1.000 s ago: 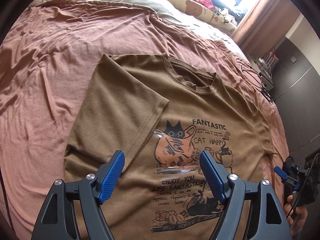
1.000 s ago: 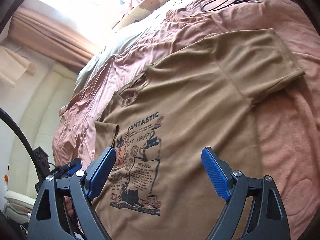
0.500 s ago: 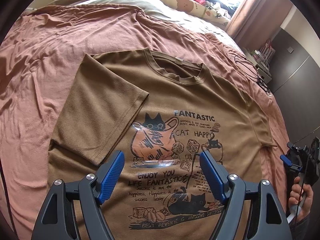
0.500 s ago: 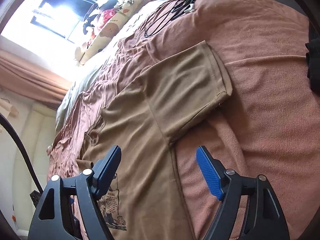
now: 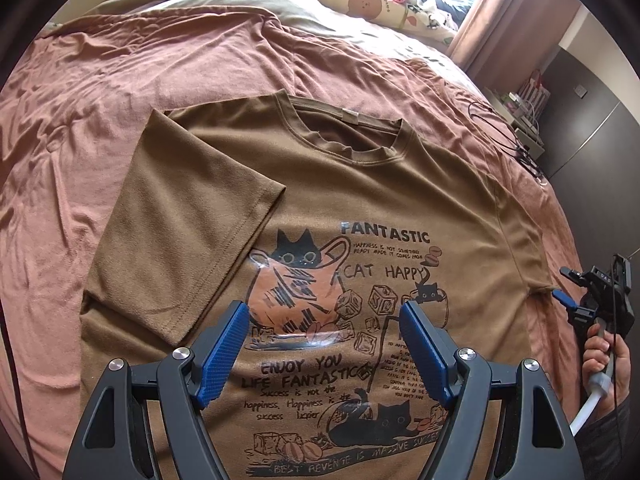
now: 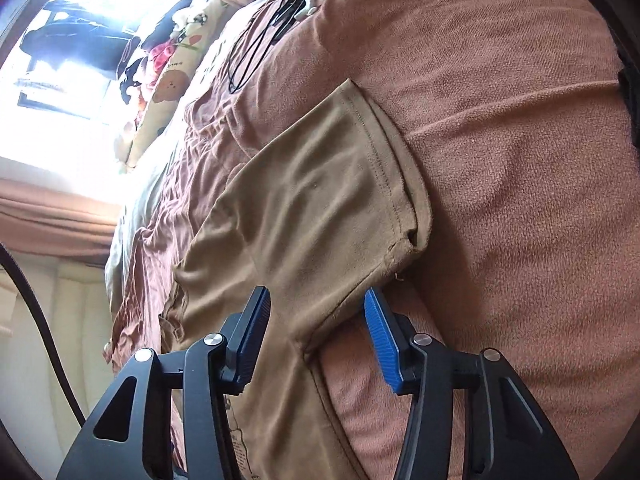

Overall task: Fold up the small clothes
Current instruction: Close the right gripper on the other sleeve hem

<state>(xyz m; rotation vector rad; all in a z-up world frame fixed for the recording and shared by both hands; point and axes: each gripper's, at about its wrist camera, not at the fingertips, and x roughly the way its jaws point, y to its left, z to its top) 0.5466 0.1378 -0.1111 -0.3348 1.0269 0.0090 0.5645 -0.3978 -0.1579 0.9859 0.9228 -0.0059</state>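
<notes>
The shirt (image 5: pixel 360 208) lies flat on the bed (image 5: pixel 120 80), light and limp; my left gripper (image 5: pixel 322 344) hangs apart above its print, my right gripper (image 6: pixel 316 336) has been narrowing around the sleeve (image 6: pixel 328 200), where I judge the seam grips best.

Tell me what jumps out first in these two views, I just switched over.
A brown T-shirt with a cat print lies flat on the pink bedspread, one sleeve already folded in over the chest. The right gripper has been closing and sits over the other sleeve, cloth between its jaws but not yet pinched. The left gripper hovers open above the print.
</notes>
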